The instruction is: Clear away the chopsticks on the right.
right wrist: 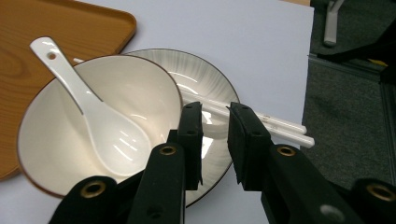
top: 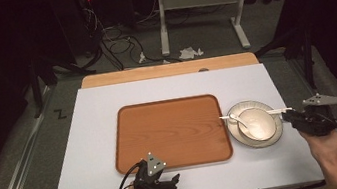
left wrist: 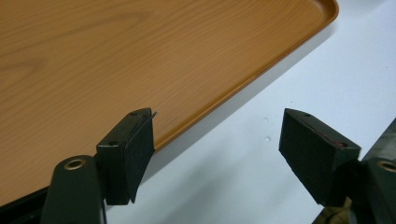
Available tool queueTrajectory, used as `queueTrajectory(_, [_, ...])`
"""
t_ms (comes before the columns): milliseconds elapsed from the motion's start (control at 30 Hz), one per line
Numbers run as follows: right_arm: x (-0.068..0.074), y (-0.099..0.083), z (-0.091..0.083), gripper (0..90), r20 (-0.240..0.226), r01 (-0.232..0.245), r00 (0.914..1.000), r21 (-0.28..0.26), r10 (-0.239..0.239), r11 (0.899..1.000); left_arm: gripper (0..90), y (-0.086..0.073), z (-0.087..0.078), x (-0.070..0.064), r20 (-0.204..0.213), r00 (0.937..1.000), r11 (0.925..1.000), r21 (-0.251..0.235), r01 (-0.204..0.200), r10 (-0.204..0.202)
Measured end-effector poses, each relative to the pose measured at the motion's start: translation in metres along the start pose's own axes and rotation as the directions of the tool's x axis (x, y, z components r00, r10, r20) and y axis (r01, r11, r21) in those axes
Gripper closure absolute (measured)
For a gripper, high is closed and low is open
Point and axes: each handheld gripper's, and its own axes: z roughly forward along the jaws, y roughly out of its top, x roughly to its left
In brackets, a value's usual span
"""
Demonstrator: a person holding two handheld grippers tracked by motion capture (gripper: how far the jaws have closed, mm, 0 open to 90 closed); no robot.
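Observation:
A wooden tray point(top: 172, 133) lies bare in the middle of the white table. To its right stands a ribbed plate point(top: 274, 134) that carries a white bowl point(top: 259, 124) with a white spoon point(right wrist: 107, 130) in it. White chopsticks point(right wrist: 280, 127) lie across the plate behind the bowl. My right gripper point(right wrist: 215, 114) hovers over the plate's right side, its jaws a narrow gap apart with the chopsticks running past under the tips. My left gripper point(left wrist: 217, 121) is open wide by the tray's near edge point(left wrist: 210, 109), with nothing between its jaws.
The table's right edge point(right wrist: 306, 70) is close to the plate, with dark floor beyond. A wooden board point(top: 168, 69) runs along the far edge. Cables and a white frame point(top: 162, 24) stand on the floor behind.

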Motion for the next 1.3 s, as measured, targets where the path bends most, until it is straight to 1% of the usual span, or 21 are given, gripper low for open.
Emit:
queueTrajectory(33, [-0.005,0.002,0.005,76.0,-0.010,-0.005,0.9999,0.012,0.005,1.000,26.5,-0.002,-0.001,0.000,-0.007,1.0000,1.0000,0.000,0.006,-0.006])
queueTrajectory(100, [-0.009,0.004,0.012,75.9,-0.009,-0.003,1.0000,0.023,0.004,1.000,26.5,-0.006,-0.006,0.001,-0.024,0.9994,0.9997,-0.004,0.025,-0.025])
queueTrajectory(133, [-0.009,0.004,0.012,75.9,-0.009,-0.003,1.0000,0.023,0.004,1.000,26.6,-0.006,-0.006,0.001,-0.024,0.9994,0.9997,-0.004,0.025,-0.025])
queueTrajectory(167, [-0.013,0.007,0.018,75.8,-0.010,0.006,0.9999,0.034,-0.006,0.999,26.6,-0.008,-0.008,0.002,-0.027,0.9992,0.9995,-0.004,0.030,-0.030])
queueTrajectory(233, [-0.014,0.008,0.021,75.6,-0.012,0.007,0.9999,0.039,-0.007,0.999,26.6,-0.011,-0.011,0.002,-0.041,0.9983,0.9992,-0.005,0.041,-0.041])
queueTrajectory(267, [-0.016,0.011,0.028,74.9,-0.014,0.022,0.9997,0.055,-0.021,0.998,26.6,-0.013,-0.014,0.003,-0.051,0.9973,0.9986,-0.005,0.052,-0.052])
queueTrajectory(300, [-0.016,0.011,0.028,74.9,-0.014,0.022,0.9997,0.055,-0.021,0.998,26.5,-0.013,-0.014,0.003,-0.051,0.9973,0.9986,-0.005,0.052,-0.052])
queueTrajectory(333, [-0.018,0.013,0.035,74.3,-0.013,0.026,0.9996,0.078,-0.025,0.997,26.6,-0.016,-0.016,0.003,-0.059,0.9964,0.9981,-0.004,0.061,-0.061])
queueTrajectory(400, [-0.020,0.014,0.042,74.0,-0.020,0.024,0.9996,0.095,-0.022,0.995,26.6,-0.018,-0.018,0.003,-0.074,0.9951,0.9978,-0.005,0.066,-0.067])
queueTrajectory(467, [-0.021,0.015,0.045,73.8,-0.022,0.023,0.9995,0.103,-0.021,0.994,26.5,-0.019,-0.019,0.003,-0.070,0.9948,0.9972,-0.003,0.074,-0.074])
queueTrajectory(500, [-0.022,0.016,0.047,73.6,-0.023,0.026,0.9995,0.113,-0.024,0.993,26.6,-0.020,-0.020,0.003,-0.083,0.9940,0.9974,-0.004,0.072,-0.072])
queueTrajectory(567, [-0.024,0.018,0.053,73.3,-0.021,0.028,0.9994,0.120,-0.026,0.992,26.6,-0.023,-0.022,0.003,-0.084,0.9926,0.9962,-0.004,0.087,-0.088])
queueTrajectory(633, [-0.025,0.019,0.055,73.2,-0.021,0.032,0.9993,0.121,-0.029,0.992,26.6,-0.024,-0.023,0.004,-0.093,0.9920,0.9964,-0.005,0.084,-0.084])
queueTrajectory(667, [-0.025,0.020,0.057,73.0,-0.024,0.034,0.9992,0.125,-0.031,0.992,26.6,-0.025,-0.023,0.003,-0.091,0.9917,0.9958,-0.003,0.092,-0.092])
queueTrajectory(733, [-0.025,0.021,0.064,70.6,-0.030,0.041,0.9989,0.150,-0.037,0.988,26.5,-0.027,-0.025,0.004,-0.090,0.9910,0.9951,-0.005,0.099,-0.099])
queueTrajectory(767, [-0.025,0.021,0.066,69.8,-0.023,0.046,0.9988,0.152,-0.043,0.987,26.4,-0.027,-0.025,0.003,-0.094,0.9905,0.9949,-0.005,0.101,-0.101])
queueTrajectory(800, [-0.025,0.021,0.066,69.8,-0.023,0.046,0.9988,0.152,-0.043,0.987,26.4,-0.027,-0.025,0.003,-0.094,0.9905,0.9949,-0.005,0.101,-0.101])
queueTrajectory(833, [-0.023,0.022,0.069,68.4,-0.018,0.058,0.9983,0.166,-0.056,0.984,26.4,-0.028,-0.026,0.003,-0.096,0.9899,0.9946,-0.006,0.104,-0.104])
queueTrajectory(933, [-0.024,0.024,0.071,66.7,-0.021,0.063,0.9980,0.165,-0.060,0.984,26.4,-0.029,-0.025,0.002,-0.100,0.9899,0.9948,0.002,0.102,-0.101])
queueTrajectory(1133, [-0.029,0.024,0.073,65.1,-0.035,0.046,0.9985,0.156,-0.041,0.987,26.4,-0.029,-0.025,0.002,-0.101,0.9894,0.9944,0.004,0.106,-0.105])
queueTrajectory(1300, [-0.032,0.023,0.077,65.0,-0.054,0.039,0.9981,0.179,-0.030,0.983,26.4,-0.030,-0.024,0.002,-0.098,0.9900,0.9947,0.009,0.103,-0.101])
